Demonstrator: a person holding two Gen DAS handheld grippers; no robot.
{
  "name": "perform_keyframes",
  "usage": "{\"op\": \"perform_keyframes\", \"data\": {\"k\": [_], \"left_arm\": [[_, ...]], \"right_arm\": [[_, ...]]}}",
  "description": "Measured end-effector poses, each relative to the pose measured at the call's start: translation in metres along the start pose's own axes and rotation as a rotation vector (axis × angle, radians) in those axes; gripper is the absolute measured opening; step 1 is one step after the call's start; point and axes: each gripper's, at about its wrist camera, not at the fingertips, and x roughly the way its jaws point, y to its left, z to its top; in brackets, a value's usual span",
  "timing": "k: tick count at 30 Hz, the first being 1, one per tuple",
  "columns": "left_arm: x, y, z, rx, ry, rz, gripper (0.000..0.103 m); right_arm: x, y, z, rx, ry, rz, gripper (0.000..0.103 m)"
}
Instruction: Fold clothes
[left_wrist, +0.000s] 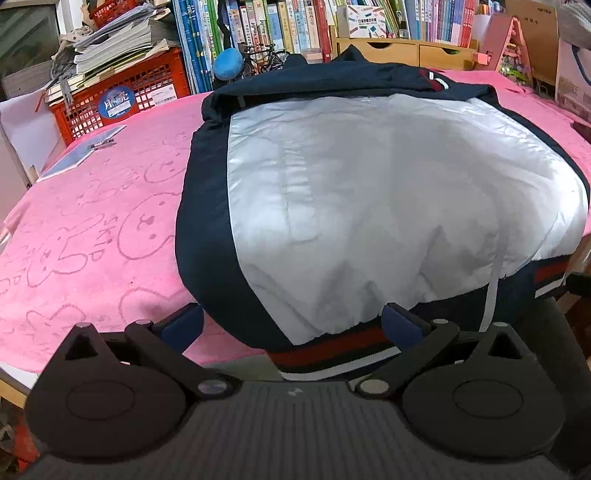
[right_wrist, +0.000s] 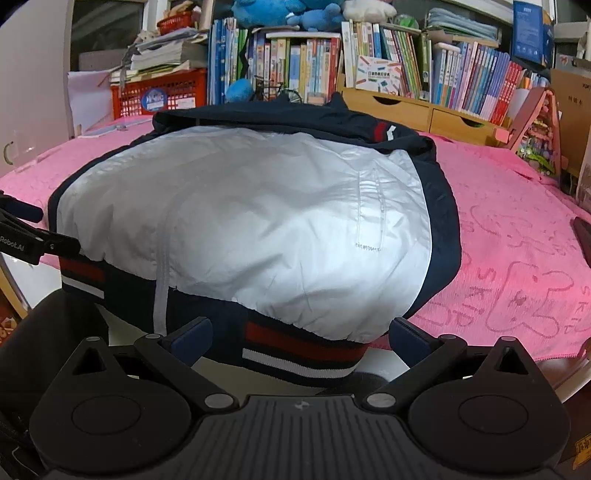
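Observation:
A navy jacket with a large white panel (left_wrist: 369, 206) lies folded on the pink towel (left_wrist: 92, 229) that covers the table. Its red, white and navy striped hem (left_wrist: 332, 354) hangs over the near table edge. My left gripper (left_wrist: 291, 325) is open, its blue-padded fingers astride the hem's left part. The jacket (right_wrist: 258, 221) also fills the right wrist view, with the striped hem (right_wrist: 303, 350) at the bottom. My right gripper (right_wrist: 299, 336) is open, its fingers astride the hem's right part. The left gripper's tip (right_wrist: 22, 236) shows at the left edge.
A red crate (left_wrist: 122, 92) with stacked papers stands at the back left. Bookshelves (right_wrist: 314, 66) and wooden drawers (right_wrist: 417, 107) line the back. A blue booklet (left_wrist: 81, 155) lies on the towel's left. A dark object (right_wrist: 583, 236) lies at the right edge.

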Motion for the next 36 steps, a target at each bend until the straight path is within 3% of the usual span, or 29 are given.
{"op": "perform_keyframes", "data": {"k": [9,13,19,21,22,23,25,28,30,36], "left_arm": [[0.001,0.004,-0.006,0.015,0.035,0.02,0.103],[0.004,0.007,-0.009,-0.003,0.059,0.029,0.103],[0.007,0.006,-0.015,-0.029,0.07,0.014,0.103],[0.008,0.004,-0.017,-0.029,0.079,0.011,0.103],[0.007,0.004,-0.017,-0.027,0.08,0.015,0.103],[0.007,0.004,-0.017,-0.025,0.081,0.018,0.103],[0.003,0.006,-0.016,-0.018,0.074,0.032,0.103],[-0.008,0.012,-0.011,-0.018,0.035,0.073,0.103],[-0.014,0.018,-0.007,-0.03,0.011,0.082,0.103],[-0.027,0.025,-0.006,-0.021,-0.013,0.029,0.103]], "right_arm": [[0.026,-0.016,-0.035,0.047,0.076,0.089,0.103],[0.036,-0.028,-0.039,0.139,0.028,0.137,0.103],[0.054,-0.032,-0.036,0.108,-0.038,0.137,0.103],[0.061,-0.038,-0.037,0.148,-0.027,0.174,0.083],[0.064,-0.042,-0.036,0.201,0.0,0.216,0.051],[0.063,-0.046,-0.034,0.249,0.023,0.255,0.032],[0.046,-0.047,-0.025,0.298,0.039,0.317,0.026],[0.006,-0.044,0.003,0.286,-0.041,0.406,0.025],[-0.007,-0.04,0.028,0.239,-0.089,0.42,0.025],[0.019,-0.036,0.094,0.311,-0.138,0.532,0.025]]}}
